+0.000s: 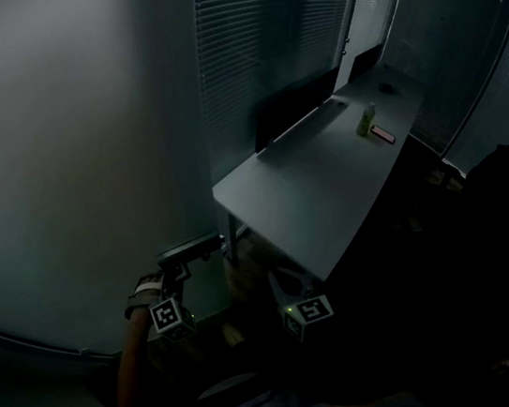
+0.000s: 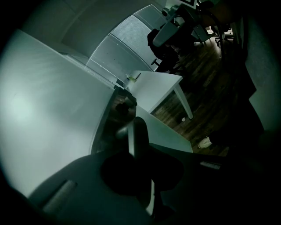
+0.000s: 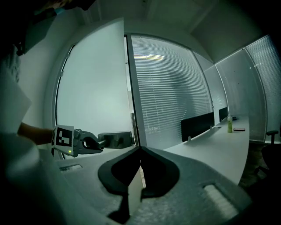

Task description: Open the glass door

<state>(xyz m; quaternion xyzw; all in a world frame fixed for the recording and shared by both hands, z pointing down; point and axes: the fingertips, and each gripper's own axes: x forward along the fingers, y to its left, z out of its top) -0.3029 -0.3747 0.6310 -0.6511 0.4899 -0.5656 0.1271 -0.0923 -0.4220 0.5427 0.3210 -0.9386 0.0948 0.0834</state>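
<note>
Left tongs [image 3: 100,142]: clamped on grey bar handle [image 3: 116,139] of frosted glass door [image 3: 94,88].
Right tongs [image 3: 139,151]: together, empty.
Risk: I could slip off mid-swing.

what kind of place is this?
Probably an office, maybe a meeting room: a long white desk, slatted blinds along glazed partition walls, and a frosted glass door.

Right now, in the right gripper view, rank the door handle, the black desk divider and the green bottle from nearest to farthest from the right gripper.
1. Door handle, left of centre, clamped by the left gripper.
2. Black desk divider, right of centre.
3. Green bottle, far right, deeper in the room.
</note>
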